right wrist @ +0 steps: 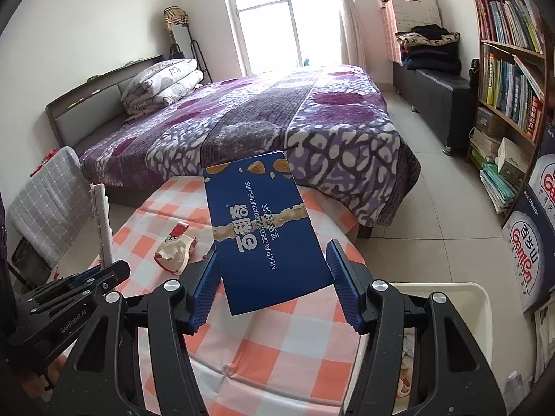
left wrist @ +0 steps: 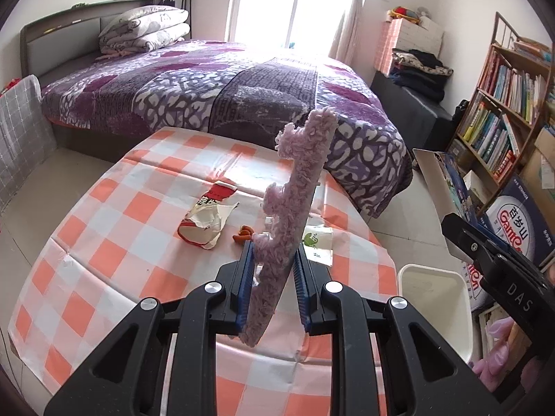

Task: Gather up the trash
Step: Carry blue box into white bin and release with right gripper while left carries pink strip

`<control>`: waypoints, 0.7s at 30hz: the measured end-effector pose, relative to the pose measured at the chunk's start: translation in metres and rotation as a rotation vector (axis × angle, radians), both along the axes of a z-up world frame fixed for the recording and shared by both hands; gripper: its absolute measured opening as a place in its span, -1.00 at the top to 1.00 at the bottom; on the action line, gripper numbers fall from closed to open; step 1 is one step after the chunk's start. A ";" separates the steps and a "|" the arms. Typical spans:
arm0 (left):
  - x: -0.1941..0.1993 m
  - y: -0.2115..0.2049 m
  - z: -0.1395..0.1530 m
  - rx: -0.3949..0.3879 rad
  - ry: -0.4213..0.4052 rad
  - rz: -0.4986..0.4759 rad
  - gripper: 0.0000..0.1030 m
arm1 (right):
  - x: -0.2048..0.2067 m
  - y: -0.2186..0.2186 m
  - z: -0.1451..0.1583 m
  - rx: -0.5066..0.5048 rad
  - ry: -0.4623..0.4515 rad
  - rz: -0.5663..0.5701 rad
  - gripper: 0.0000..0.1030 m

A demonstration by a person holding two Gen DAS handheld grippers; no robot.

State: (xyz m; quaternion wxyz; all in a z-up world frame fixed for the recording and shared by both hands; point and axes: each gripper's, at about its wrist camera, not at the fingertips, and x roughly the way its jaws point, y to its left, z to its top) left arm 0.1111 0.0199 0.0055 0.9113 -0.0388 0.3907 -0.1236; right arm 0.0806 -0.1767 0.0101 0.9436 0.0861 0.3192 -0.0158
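My left gripper is shut on a flat pink fuzzy pad, held upright above the checked table; its white back shows in the right wrist view. My right gripper is shut on a blue biscuit box, held above the table's right side; the box also shows in the left wrist view. On the table lie a torn red and white wrapper, small orange scraps and a white paper with green print. A white bin stands at the table's right edge.
A bed with a purple patterned cover stands behind the table. A bookshelf and stacked printed cartons line the right wall. A dark bench with folded clothes is at the back right. A grey checked item stands at left.
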 end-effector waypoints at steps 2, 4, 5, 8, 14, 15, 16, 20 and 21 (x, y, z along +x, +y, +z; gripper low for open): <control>-0.001 -0.008 -0.001 0.001 0.001 -0.015 0.56 | -0.003 -0.010 0.001 0.005 0.002 -0.022 -0.10; -0.002 -0.016 -0.002 0.006 0.000 -0.031 0.56 | -0.005 -0.020 0.002 0.013 0.004 -0.045 -0.10; -0.002 -0.020 -0.003 0.007 0.001 -0.038 0.56 | -0.005 -0.024 0.003 0.014 0.005 -0.054 -0.10; -0.004 -0.030 -0.005 0.010 0.002 -0.057 0.56 | -0.009 -0.038 0.004 0.022 0.011 -0.086 -0.10; -0.006 -0.050 -0.009 0.008 0.007 -0.091 0.56 | -0.017 -0.062 0.005 0.033 0.025 -0.150 -0.10; -0.006 -0.053 -0.009 0.007 0.008 -0.098 0.56 | -0.019 -0.067 0.005 0.035 0.029 -0.161 -0.10; -0.006 -0.057 -0.010 0.006 0.010 -0.106 0.56 | -0.020 -0.072 0.005 0.038 0.033 -0.173 -0.10; -0.011 -0.073 -0.012 0.007 0.011 -0.139 0.56 | -0.027 -0.091 0.003 0.054 0.050 -0.216 -0.10; -0.013 -0.077 -0.013 0.006 0.011 -0.148 0.56 | -0.029 -0.096 0.002 0.061 0.056 -0.227 -0.10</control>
